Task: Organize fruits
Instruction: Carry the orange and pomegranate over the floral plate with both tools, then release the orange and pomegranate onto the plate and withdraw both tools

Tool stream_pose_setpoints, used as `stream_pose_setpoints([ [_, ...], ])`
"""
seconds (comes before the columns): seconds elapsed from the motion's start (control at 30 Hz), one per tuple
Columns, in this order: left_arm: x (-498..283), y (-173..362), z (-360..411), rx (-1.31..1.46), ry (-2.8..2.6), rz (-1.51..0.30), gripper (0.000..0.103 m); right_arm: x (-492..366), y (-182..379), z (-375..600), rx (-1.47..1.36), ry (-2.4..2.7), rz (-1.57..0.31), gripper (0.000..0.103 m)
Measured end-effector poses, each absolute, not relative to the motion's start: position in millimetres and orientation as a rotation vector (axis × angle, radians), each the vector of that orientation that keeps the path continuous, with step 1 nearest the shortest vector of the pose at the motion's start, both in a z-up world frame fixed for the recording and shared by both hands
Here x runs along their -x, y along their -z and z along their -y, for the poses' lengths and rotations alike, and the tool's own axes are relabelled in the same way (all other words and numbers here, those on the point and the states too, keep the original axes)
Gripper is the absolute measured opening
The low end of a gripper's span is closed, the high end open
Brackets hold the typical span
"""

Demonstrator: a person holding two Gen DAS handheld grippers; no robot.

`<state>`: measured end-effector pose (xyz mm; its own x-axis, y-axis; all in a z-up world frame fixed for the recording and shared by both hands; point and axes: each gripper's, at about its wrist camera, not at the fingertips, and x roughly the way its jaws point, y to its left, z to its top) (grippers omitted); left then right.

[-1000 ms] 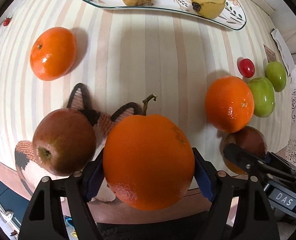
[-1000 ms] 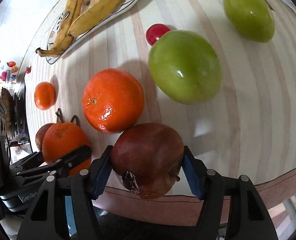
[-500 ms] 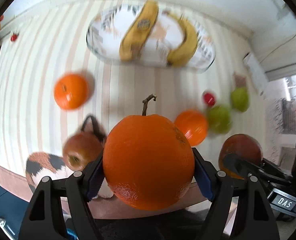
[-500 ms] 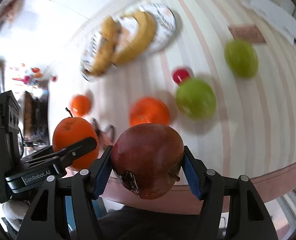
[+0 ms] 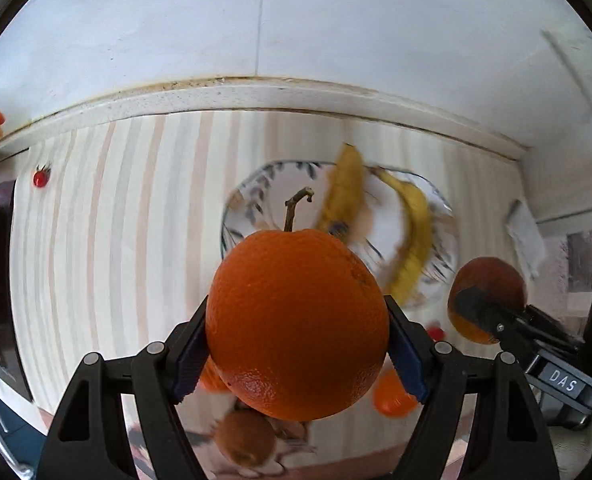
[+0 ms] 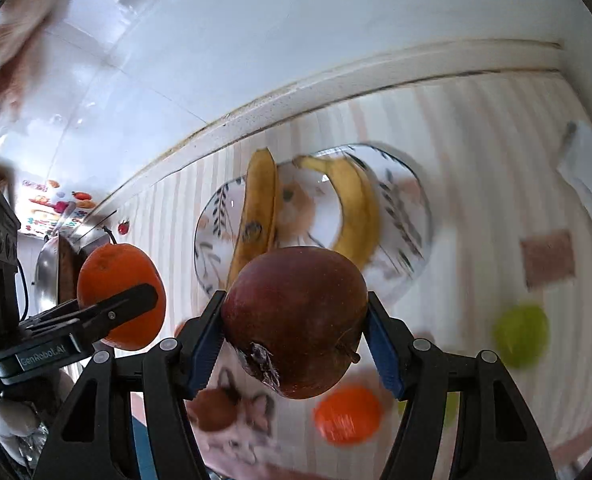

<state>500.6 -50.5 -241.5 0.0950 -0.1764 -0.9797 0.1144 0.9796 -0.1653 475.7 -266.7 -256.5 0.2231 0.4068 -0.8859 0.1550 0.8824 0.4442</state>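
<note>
My left gripper (image 5: 297, 338) is shut on a large orange (image 5: 297, 324) with a short stem, held high above the striped table. My right gripper (image 6: 296, 328) is shut on a dark red apple (image 6: 296, 320), also lifted. Each wrist view shows the other gripper beside it: the apple (image 5: 485, 296) at the right, the orange (image 6: 122, 292) at the left. Beyond both fruits lies a patterned plate (image 5: 252, 204) (image 6: 409, 216) with two bananas (image 5: 409, 240) (image 6: 355, 208). Below on the table are blurred oranges (image 6: 347, 414), a green apple (image 6: 521, 334) and another red apple (image 6: 212, 410).
A white wall and ledge (image 5: 256, 96) run behind the table. A small red tomato (image 5: 40, 178) lies far left. Papers (image 6: 587, 172) and a brown card (image 6: 547, 258) lie at the right. A cat-shaped mat (image 6: 248, 412) sits near the table's front edge.
Both grippers have risen and moved toward the plate with their fruits still held. The fruits on the table now look smaller and lower in both views; the wall has come into view.
</note>
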Motion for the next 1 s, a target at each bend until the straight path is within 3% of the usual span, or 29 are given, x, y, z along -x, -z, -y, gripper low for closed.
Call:
stream_pose_setpoints([
  [0.43, -587, 310, 46, 0.049, 0.180, -1.646, 0.077, -558, 325, 222, -0.385, -0.173, -1.469, 0.068],
  [1.0, -589, 340, 55, 0.064, 0.182, -1.766, 0.078, -567, 361, 220, -0.401, -0.146, -1.536, 0.072],
])
